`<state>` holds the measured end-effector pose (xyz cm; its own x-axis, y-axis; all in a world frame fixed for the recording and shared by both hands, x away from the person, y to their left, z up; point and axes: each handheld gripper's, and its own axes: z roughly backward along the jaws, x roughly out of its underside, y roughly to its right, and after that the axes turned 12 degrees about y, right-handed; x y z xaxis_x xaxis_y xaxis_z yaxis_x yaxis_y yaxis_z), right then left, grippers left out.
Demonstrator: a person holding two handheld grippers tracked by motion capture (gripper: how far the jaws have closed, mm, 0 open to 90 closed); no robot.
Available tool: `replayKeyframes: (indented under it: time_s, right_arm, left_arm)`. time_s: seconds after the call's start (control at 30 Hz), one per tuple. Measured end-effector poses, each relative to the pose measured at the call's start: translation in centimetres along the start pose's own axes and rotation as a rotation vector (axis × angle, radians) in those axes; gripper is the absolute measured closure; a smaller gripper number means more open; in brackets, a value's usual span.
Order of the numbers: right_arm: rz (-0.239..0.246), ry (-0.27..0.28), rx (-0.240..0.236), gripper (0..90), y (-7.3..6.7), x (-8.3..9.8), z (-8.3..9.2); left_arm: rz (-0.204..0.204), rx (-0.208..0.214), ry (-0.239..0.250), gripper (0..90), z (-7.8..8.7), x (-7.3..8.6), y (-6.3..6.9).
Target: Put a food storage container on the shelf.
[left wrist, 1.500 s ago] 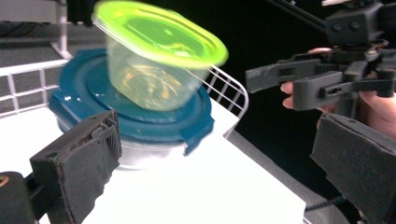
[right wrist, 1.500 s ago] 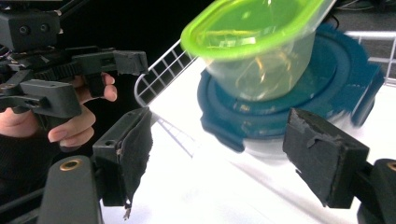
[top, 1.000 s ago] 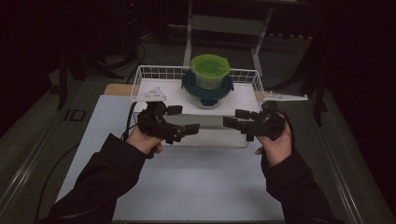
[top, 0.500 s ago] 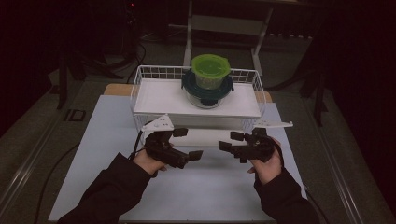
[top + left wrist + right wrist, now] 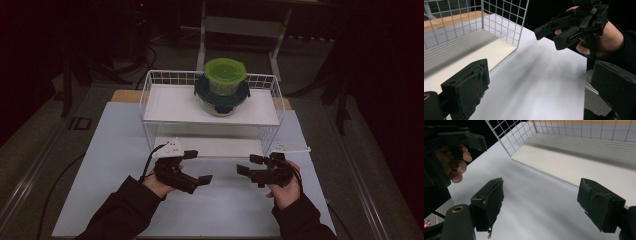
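High view, rack: a white wire rack stands at the far side of the counter, with a flat white shelf on top and a lower white board beneath it
High view, containers: on the rack's top shelf, toward its far edge and right of its middle, a clear bowl with a dark teal lid carries a smaller tub with a bright green lid stacked on it
High view, left claw: held in front of the rack, near its left front corner; jaws wide apart and empty, pointing toward the other claw
High view, right claw: held in front of the rack, near its right front corner; jaws parted and empty, facing the left one, with bare counter between them
Left gripper view: its own two black padded jaws stand wide with nothing between; the rack's lower board and wire side lie at upper left; the right claw and the hand holding it show beyond the rack's corner
Right gripper view: its own jaws stand wide and empty over the counter; the rack's lower board runs across the top right; the left claw shows at upper left, held by fingers
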<state>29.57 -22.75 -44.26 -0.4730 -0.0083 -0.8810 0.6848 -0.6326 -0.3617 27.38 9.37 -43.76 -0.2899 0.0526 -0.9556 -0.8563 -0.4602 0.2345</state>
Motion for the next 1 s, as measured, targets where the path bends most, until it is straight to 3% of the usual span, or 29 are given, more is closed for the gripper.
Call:
replayKeyframes:
  time_s: [0.13, 0.27, 0.43, 0.63, 0.8, 1.0]
  right_arm:
    - [-0.007, 0.0, 0.01, 20.5, 0.5, 1.0, 0.3]
    - [-0.025, -0.005, 0.024, 20.5, 1.0, 2.2, 0.7]
    - [-0.038, -0.005, 0.046, 20.5, 1.5, 3.2, 1.3]
    - [-0.009, 0.023, 0.067, 21.0, 2.1, 4.1, 2.0]
    - [-0.005, 0.007, 0.071, 21.0, 2.3, 4.8, 2.2]
    - [0.008, -0.001, 0.09, 21.0, 2.5, 5.4, 2.4]
  left_arm:
    - [-0.038, -0.012, -0.018, 1.5, 0.3, 0.8, 0.1]
    - [-0.043, -0.014, -0.027, 1.5, 0.6, 1.6, 0.1]
    - [-0.041, -0.03, -0.04, 1.5, 1.1, 2.7, -0.2]
    - [-0.011, -0.053, -0.024, 1.5, 2.1, 3.8, -1.0]
    - [0.003, -0.077, -0.014, 1.5, 3.1, 4.5, -1.4]
    - [-0.009, -0.105, -0.006, 1.5, 4.2, 5.3, -1.7]
